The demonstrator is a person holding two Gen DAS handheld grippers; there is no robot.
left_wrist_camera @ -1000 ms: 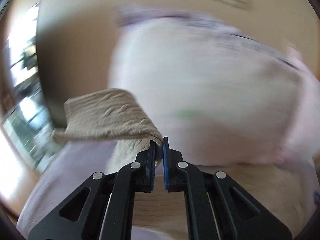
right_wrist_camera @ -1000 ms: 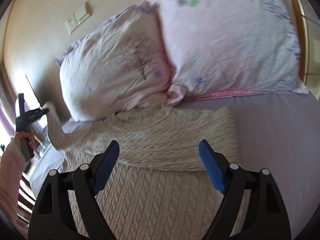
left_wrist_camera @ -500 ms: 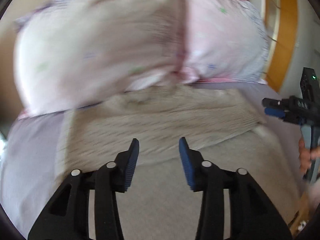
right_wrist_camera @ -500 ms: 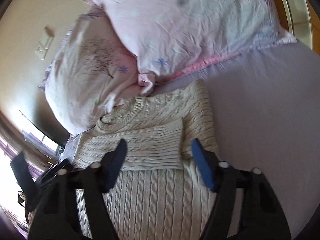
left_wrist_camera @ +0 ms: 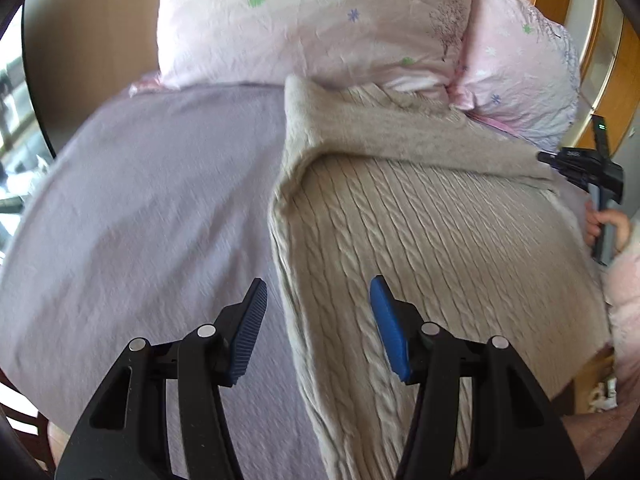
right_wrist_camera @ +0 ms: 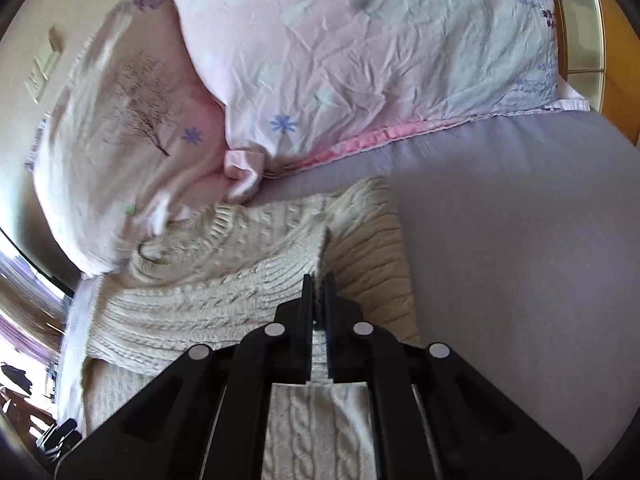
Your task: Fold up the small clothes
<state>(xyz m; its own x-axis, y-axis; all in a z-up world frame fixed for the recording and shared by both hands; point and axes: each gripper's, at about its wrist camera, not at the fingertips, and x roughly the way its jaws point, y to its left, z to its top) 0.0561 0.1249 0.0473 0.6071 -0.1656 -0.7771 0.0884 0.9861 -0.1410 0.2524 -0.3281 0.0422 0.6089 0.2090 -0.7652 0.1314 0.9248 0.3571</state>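
A cream cable-knit sweater (left_wrist_camera: 420, 220) lies on the lilac bed sheet (left_wrist_camera: 140, 208), its collar toward the pillows, with a sleeve folded across its upper part. My left gripper (left_wrist_camera: 318, 316) is open and empty, hovering over the sweater's left edge. My right gripper (right_wrist_camera: 318, 284) is shut on the cuff end of the folded sleeve (right_wrist_camera: 248, 276), near the sweater's (right_wrist_camera: 320, 432) right side. The right gripper also shows in the left wrist view (left_wrist_camera: 580, 168), at the sweater's far right edge.
Two pink flower-print pillows (left_wrist_camera: 320, 20) (right_wrist_camera: 340, 60) lean at the head of the bed, touching the sweater's collar. A wooden headboard frame (left_wrist_camera: 608, 60) is at the right. Bare sheet (right_wrist_camera: 520, 240) lies right of the sweater. A window is at the left.
My left gripper let go of the sleeve, opened and swung to the sweater's left edge. My right gripper moved onto the folded sleeve's cuff and shut on it.
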